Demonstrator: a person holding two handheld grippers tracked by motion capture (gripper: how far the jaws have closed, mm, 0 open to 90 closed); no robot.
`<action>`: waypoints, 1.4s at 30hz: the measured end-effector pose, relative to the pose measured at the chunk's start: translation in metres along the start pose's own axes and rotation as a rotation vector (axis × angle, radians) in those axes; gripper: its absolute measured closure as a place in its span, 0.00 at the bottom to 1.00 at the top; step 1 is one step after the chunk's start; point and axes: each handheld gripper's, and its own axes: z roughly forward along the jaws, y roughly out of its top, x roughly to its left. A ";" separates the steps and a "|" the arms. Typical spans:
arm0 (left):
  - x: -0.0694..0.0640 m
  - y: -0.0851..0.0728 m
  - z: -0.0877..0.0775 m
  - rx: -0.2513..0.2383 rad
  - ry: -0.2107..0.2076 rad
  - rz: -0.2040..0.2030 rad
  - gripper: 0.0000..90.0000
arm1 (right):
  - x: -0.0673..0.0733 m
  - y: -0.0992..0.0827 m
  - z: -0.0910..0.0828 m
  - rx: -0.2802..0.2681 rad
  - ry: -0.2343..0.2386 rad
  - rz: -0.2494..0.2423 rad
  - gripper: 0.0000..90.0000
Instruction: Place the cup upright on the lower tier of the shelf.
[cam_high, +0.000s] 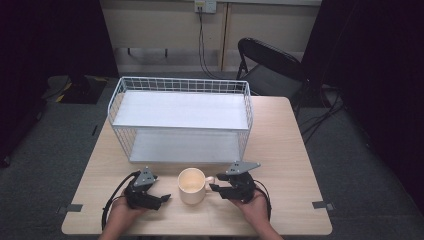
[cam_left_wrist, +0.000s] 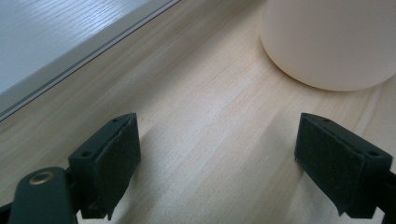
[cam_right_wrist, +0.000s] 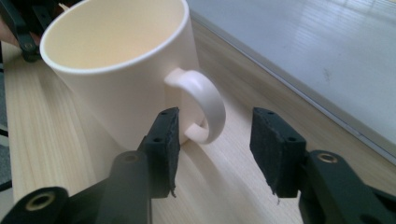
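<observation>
The cream mug (cam_high: 192, 186) stands upright on the tabletop (cam_high: 285, 150) between the two grippers, with the left gripper (cam_high: 161, 199) at its 9 o'clock and the right gripper (cam_high: 216, 188) at its 3 o'clock, so both flanks are taken. In the right gripper view the mug's handle (cam_right_wrist: 201, 107) sits in the gap between the parted jaws, neither pad touching it. At the mug's 12 o'clock the white wire shelf rack (cam_high: 181, 120) blocks the way, with a narrow strip of bare wood between them. Bare tabletop lies open at the rack's 3 o'clock and 9 o'clock. The left gripper's jaws stand wide over bare wood.
</observation>
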 end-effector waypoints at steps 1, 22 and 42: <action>0.000 0.000 0.000 0.001 0.001 0.000 0.15 | 0.000 0.000 0.001 -0.008 0.000 0.003 0.60; 0.000 0.000 0.000 0.001 0.001 0.000 0.15 | 0.000 0.002 0.010 -0.005 0.052 -0.012 0.82; 0.000 0.000 0.000 0.001 0.001 0.000 0.15 | 0.003 -0.011 0.002 -0.006 0.096 0.011 0.74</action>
